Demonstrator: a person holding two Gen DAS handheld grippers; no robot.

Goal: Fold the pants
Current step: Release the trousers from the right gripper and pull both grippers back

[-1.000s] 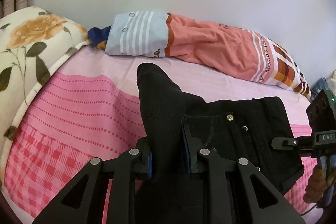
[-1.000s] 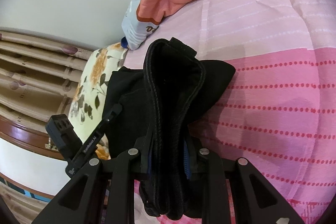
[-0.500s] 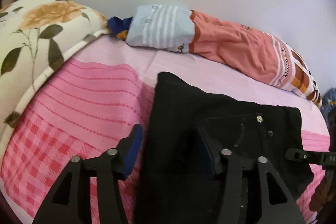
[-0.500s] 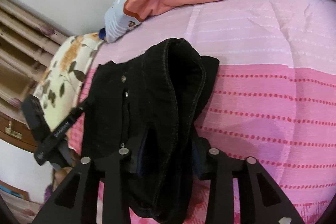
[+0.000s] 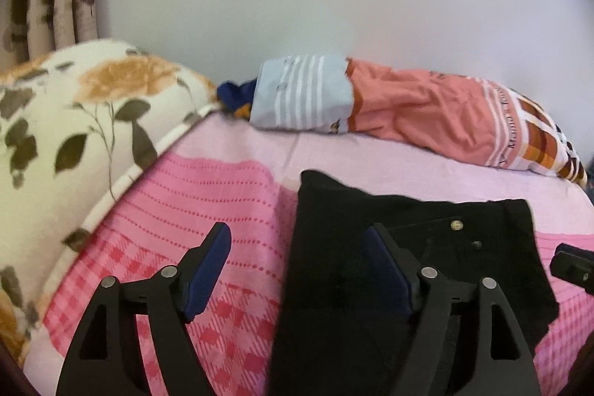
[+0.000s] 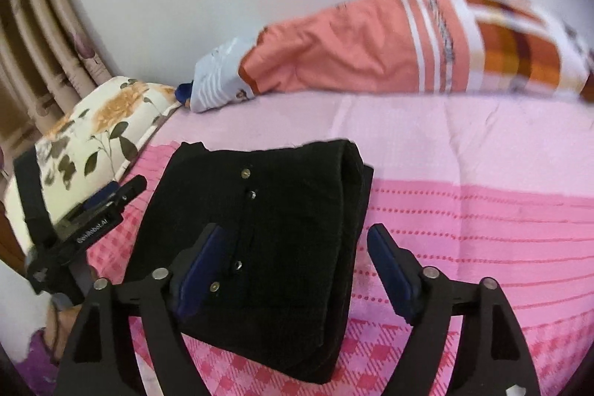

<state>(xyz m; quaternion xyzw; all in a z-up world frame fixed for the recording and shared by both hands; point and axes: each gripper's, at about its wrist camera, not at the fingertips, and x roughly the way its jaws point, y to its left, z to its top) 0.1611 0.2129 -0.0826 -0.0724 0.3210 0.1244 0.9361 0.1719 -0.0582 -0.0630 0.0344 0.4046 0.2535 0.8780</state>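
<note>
- The black pants lie folded into a thick, roughly rectangular bundle on the pink bed sheet, snap buttons facing up, near the front edge of the bed.
- The bundle's long axis runs from the near edge of the bed toward the wall, where the peach bolster lies; the rounded fold edge shows along its right side in the right wrist view.
- Right claw: its jaws have just been opening and now stand wide, holding nothing. It straddles the bundle's right edge, with one blue pad over the button placket and the other over bare sheet (no pad presses on the cloth).
- Left claw: its jaws have likewise just been opening and stand wide and empty. It straddles the opposite long edge, one pad over the black cloth and the other over the checked part of the sheet.
- So the pants sit between the two claws and slightly ahead of and below each, both pointing downward at them; neither is clearly nearer.
- In the right wrist view the left claw shows at the bundle's far side, just beside the floral pillow.
- Judgement: the fold looks finished or nearly so. Any further move (smoothing, or one more fold across the long axis) would need both claws to close again on the near end.
</note>
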